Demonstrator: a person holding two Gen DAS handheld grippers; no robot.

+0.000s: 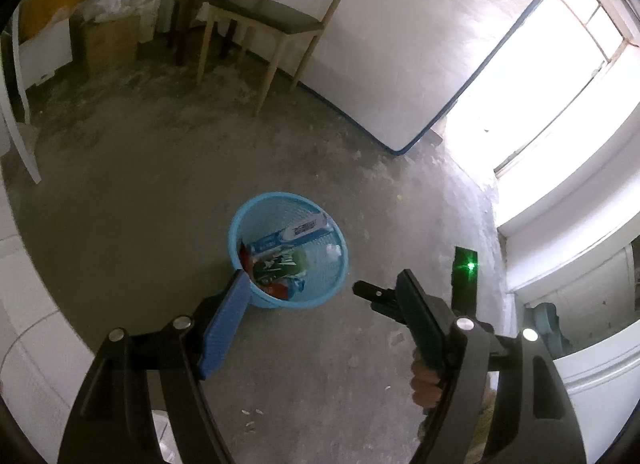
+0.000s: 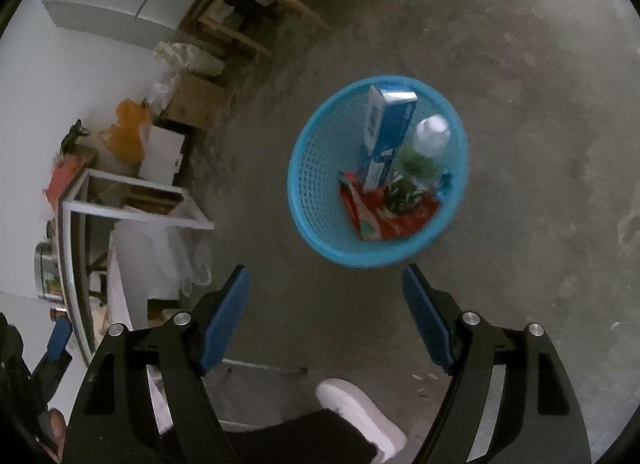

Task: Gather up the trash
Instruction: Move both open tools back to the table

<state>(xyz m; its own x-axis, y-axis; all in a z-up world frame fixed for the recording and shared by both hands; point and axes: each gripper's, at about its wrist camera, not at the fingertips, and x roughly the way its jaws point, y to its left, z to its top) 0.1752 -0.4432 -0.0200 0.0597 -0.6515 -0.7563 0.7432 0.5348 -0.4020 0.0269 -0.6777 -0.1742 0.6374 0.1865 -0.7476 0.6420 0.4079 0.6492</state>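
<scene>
1. The left claw hangs above the concrete floor with its blue pads spread wide and nothing between them.
2. The right claw is spread wide too and carries nothing; its pads frame bare floor just near of the basket.
3. The blue plastic basket stands on the floor, just beyond the tips of both claws; in the left wrist view its near rim sits between the left claw's fingers.
4. The trash lies inside the basket: a long blue-and-white carton leans against the far wall, a clear bottle with a green label rests just right of it, and a red wrapper lies at the near side, under the bottle's lower end.
5. In the left wrist view part of the right claw's tool with a green light shows to the right of the basket.
6. Far across the room a wooden chair stands against a white mattress propped upright.
7. A cardboard box topped with plastic bags sits to the left of the chair.
8. In the right wrist view a white shoe is on the floor near the bottom edge.
</scene>
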